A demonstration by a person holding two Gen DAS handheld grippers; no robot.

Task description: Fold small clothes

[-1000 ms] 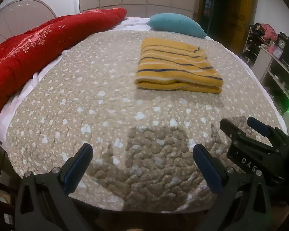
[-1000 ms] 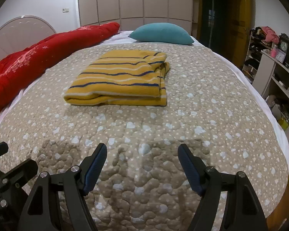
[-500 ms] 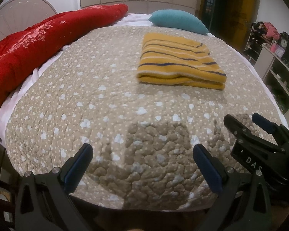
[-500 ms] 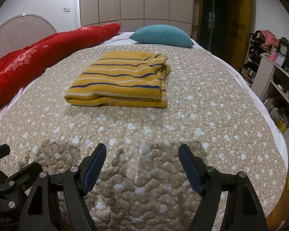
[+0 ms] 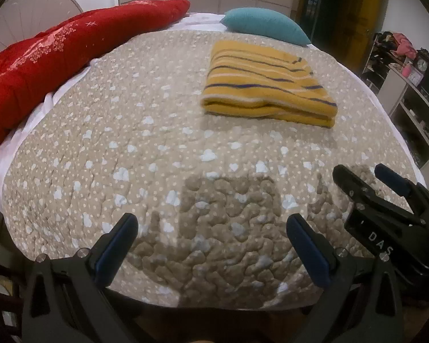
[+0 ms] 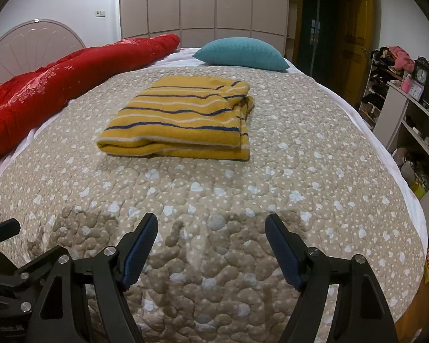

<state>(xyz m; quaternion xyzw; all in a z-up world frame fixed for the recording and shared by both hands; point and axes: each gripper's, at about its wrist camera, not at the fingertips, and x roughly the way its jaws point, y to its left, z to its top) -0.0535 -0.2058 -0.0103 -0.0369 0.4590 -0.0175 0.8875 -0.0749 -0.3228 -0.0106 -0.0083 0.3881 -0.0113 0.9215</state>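
— Far left?
— Red quilt [image 6: 57,85] bunched along the left edge of the bed [image 6: 314,171], in front of a pale headboard [image 6: 28,45].

— Centre?
— Yellow striped top [image 6: 180,117], folded into a flat rectangle, lying on the beige spotted bedspread [image 6: 214,200] in the far half of the bed. Teal pillow [image 6: 240,54] just beyond, apart from the top.

— Right?
— Shelves [image 6: 409,120] beside the bed, with a clock [image 6: 421,74] on top.

— Left gripper [image 5: 211,243]?
— Low over the near edge of the bedspread, jaws wide, holding nothing, well apart from the top.

— Right gripper [image 6: 211,243]?
— Same: jaws spread wide, empty, above the near bedspread. Seen also in the left wrist view at the right edge, beside the left gripper.
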